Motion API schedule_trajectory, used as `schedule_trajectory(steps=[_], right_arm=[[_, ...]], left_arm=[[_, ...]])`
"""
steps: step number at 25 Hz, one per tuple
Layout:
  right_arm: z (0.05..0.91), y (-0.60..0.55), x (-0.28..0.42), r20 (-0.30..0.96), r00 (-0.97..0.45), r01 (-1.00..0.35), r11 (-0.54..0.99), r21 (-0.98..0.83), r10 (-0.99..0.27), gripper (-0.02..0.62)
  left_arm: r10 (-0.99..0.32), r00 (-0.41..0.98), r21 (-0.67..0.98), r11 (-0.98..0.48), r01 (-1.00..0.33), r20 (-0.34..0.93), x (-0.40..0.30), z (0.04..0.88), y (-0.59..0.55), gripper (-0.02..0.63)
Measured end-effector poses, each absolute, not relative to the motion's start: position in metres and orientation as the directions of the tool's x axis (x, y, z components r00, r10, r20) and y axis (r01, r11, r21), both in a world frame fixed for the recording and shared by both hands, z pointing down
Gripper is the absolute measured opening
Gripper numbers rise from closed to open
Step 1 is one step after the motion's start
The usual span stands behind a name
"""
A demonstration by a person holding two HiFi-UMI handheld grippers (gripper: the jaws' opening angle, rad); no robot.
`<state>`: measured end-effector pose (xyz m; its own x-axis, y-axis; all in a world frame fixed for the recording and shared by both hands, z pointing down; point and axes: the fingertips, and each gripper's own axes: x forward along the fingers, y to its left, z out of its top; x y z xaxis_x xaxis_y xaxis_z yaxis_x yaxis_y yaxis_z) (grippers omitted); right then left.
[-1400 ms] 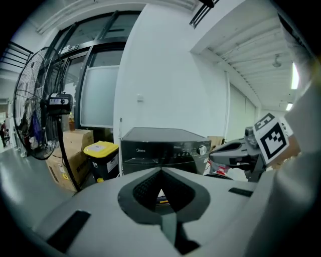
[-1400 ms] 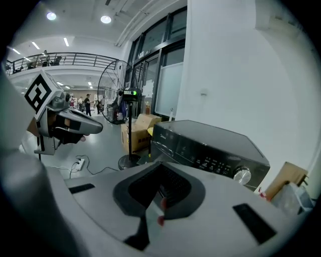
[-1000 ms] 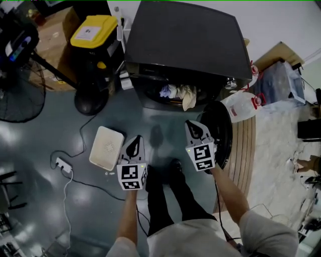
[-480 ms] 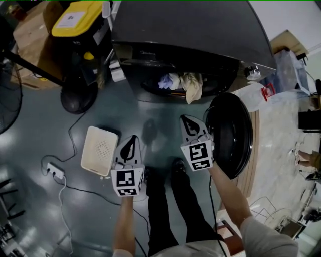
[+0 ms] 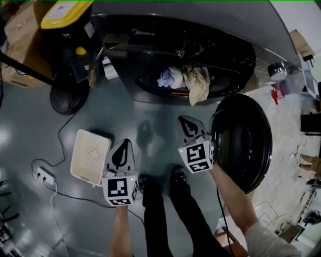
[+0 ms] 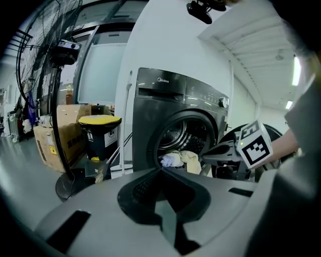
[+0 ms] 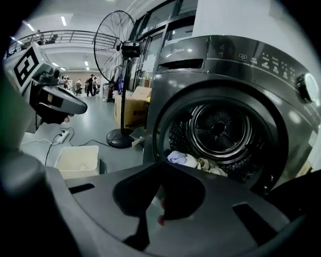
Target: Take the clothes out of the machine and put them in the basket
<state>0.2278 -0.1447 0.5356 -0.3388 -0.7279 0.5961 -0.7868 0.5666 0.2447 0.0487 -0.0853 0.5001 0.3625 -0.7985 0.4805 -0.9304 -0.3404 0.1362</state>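
Observation:
The dark grey washing machine [image 5: 200, 30] stands with its round door [image 5: 243, 140] swung open to the right. A lilac-white cloth [image 5: 169, 78] and a beige cloth [image 5: 198, 84] lie at the drum's mouth, the beige one hanging over the rim. Both also show in the right gripper view, lilac cloth [image 7: 181, 158] beside beige cloth [image 7: 213, 168]. The white basket [image 5: 90, 156] sits on the floor, left of my left gripper [image 5: 125, 142]. My right gripper [image 5: 183, 119] is short of the opening. Both point at the drum, shut and empty.
A fan's round base [image 5: 67, 95] and a black bin with a yellow lid [image 5: 65, 10] stand left of the machine, with a cardboard box [image 7: 131, 108] behind. A power strip [image 5: 42, 175] and its cable lie left of the basket. The person's shoes [image 5: 178, 175] are between the grippers.
Both grippers have sunk lower in front of the machine, staying shut and empty. The head view has dropped closer, so the machine and open door fill more of it.

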Motion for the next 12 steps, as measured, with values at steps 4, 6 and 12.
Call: schedule_trajectory(steps=[4,6,12], right_arm=[[0.569,-0.162,0.238,0.603,-0.314,-0.768,0.57,0.293,-0.733,0.023],[0.585,-0.173,0.243,0.606,-0.289,-0.745,0.571,0.344,-0.742,0.023],[0.623,-0.211,0.244,0.607,-0.215,-0.585,0.599,0.547,-0.765,0.025]], left_arm=[[-0.8,0.375,0.133,-0.356,-0.925,0.467,0.062,0.526,-0.091,0.018],[-0.782,0.381,0.136,-0.363,-0.922,0.493,0.067,0.542,-0.086,0.018],[-0.774,0.387,0.145,-0.366,-0.919,0.501,0.077,0.563,-0.09,0.018]])
